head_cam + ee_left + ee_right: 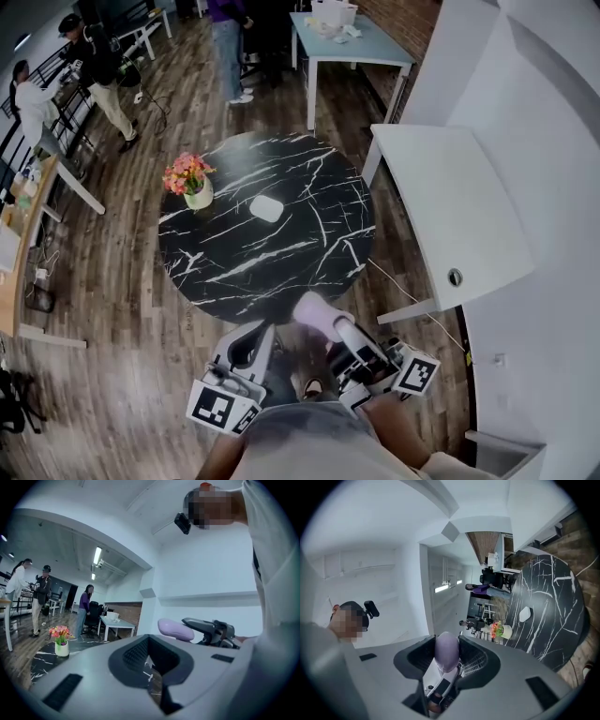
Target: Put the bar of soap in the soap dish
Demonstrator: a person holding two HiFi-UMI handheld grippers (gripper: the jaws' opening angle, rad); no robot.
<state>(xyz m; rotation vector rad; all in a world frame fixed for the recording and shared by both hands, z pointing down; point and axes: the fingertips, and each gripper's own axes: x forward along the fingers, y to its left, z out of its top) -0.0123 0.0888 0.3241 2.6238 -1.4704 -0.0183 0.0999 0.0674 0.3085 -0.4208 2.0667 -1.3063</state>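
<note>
A lilac bar of soap (pixel 317 312) is clamped between the jaws of my right gripper (pixel 333 328), just off the near edge of a round black marble table (pixel 281 272). In the right gripper view the soap (pixel 446 651) fills the gap of that gripper (pixel 446 641). The white soap dish (pixel 267 208) lies empty near the table's middle, and it shows small in the right gripper view as the dish (pixel 525 613). My left gripper (pixel 265 328) hangs beside the right one, shut with nothing in it. Its own view shows its tips (pixel 148 638) meeting and the soap (pixel 175 629) to the right.
A white vase of pink and orange flowers (pixel 197 192) stands on the table left of the dish. A white desk (pixel 450 216) sits close on the right, a pale blue table (pixel 356 47) farther back. People stand at the far left and far middle on the wood floor.
</note>
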